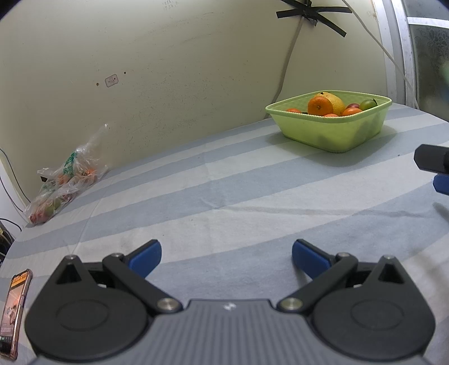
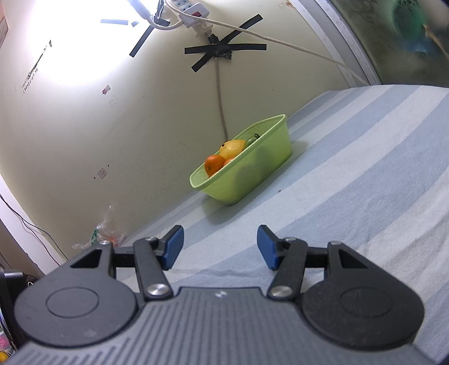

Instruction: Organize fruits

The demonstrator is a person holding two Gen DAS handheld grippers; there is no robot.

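Observation:
A green basket [image 1: 334,132] stands at the back right by the wall, holding an orange [image 1: 320,106], a yellow fruit [image 1: 338,104], a green fruit [image 1: 368,104] and small tangerines. It also shows in the right wrist view [image 2: 252,174]. A clear plastic bag [image 1: 64,179] with several small fruits lies at the far left against the wall, partly seen in the right wrist view [image 2: 106,234]. My left gripper [image 1: 226,257] is open and empty, low over the striped cloth. My right gripper [image 2: 220,245] is open and empty; its tip shows at the right edge [image 1: 433,165].
A phone [image 1: 15,311] in a pink case lies at the table's left front edge. The striped blue-grey cloth [image 1: 224,191] covers the table. Cables and a power strip [image 2: 193,14] hang taped on the wall behind the basket.

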